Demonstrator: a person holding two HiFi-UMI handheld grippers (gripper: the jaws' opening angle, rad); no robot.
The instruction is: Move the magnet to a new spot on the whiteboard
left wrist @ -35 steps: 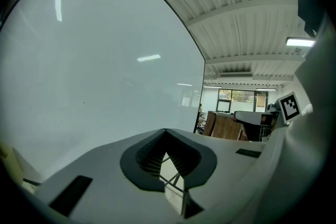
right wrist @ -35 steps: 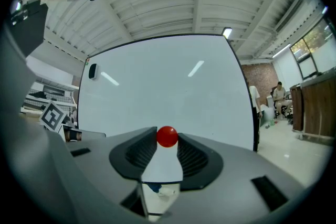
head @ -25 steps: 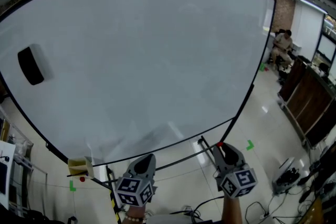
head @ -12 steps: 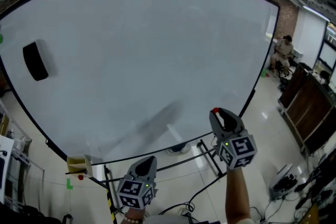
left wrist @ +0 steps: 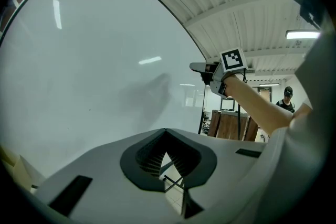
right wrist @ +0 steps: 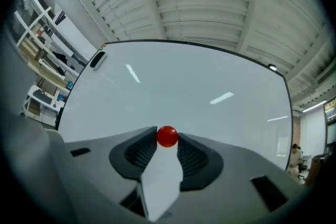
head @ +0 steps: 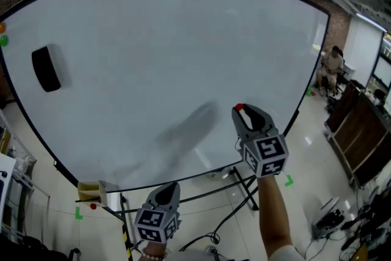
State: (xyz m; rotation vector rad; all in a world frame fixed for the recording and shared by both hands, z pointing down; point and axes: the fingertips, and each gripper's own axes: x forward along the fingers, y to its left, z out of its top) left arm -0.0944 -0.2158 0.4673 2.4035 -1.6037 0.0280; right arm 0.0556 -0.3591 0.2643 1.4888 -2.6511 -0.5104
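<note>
A small round red magnet sits pinched between the tips of my right gripper, which is shut on it. In the head view the same magnet shows as a red dot at the front of the right gripper, held up in front of the lower right part of the big whiteboard; whether it touches the board I cannot tell. My left gripper hangs low below the board's bottom edge. Its jaws meet at the tips with nothing between them in the left gripper view.
A black eraser clings to the board's left side, with small green and orange magnets near its left edge. A yellow box sits by the lower left corner. A person sits far right beside dark wooden cabinets.
My right gripper has risen from below the board's lower edge up in front of its lower right area, carrying the red magnet. The left gripper has stayed low.
</note>
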